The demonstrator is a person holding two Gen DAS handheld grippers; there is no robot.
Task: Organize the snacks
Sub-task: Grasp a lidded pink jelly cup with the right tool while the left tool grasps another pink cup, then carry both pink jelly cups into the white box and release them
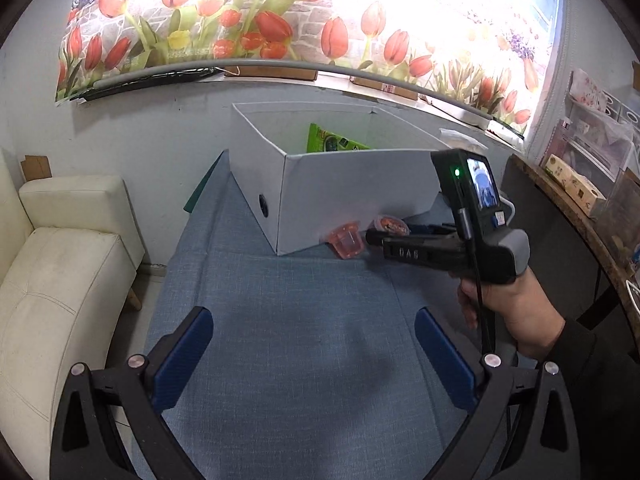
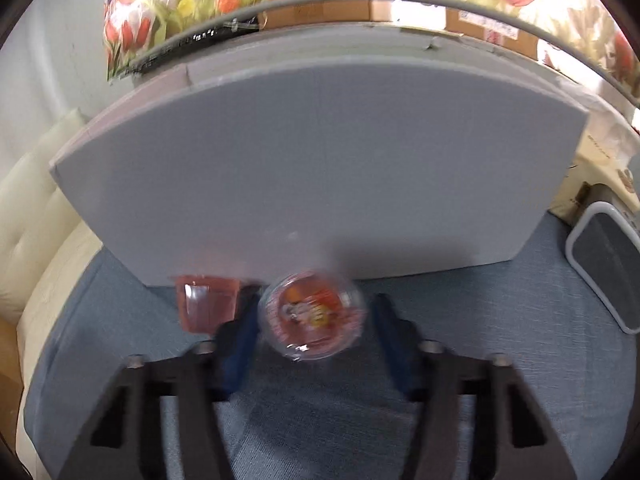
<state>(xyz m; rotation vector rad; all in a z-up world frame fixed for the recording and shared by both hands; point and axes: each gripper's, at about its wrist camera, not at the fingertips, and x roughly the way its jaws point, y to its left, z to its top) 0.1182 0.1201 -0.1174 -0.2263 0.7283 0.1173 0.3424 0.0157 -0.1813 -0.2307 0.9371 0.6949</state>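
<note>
A white box [image 1: 352,192] stands on the blue-clothed table [image 1: 280,320], with a green snack packet [image 1: 328,140] inside. Two orange jelly cups lie at its front wall: an upside-down one [image 1: 346,244] [image 2: 208,306] and one with its printed lid showing [image 1: 390,225] [image 2: 312,318]. My right gripper [image 2: 314,324] [image 1: 370,236] is open with its fingers on either side of the lidded cup; the left finger [image 2: 240,340] lies between the two cups. I cannot tell whether the pads touch the cup. My left gripper [image 1: 314,334] is open and empty over the bare cloth, well short of the box.
A cream sofa [image 1: 60,280] stands left of the table. A tulip-print blind [image 1: 280,20] hangs behind the box [image 2: 300,184]. A wooden shelf with boxes [image 1: 580,184] is at the right. A grey-rimmed dark object [image 2: 604,264] lies at the table's right.
</note>
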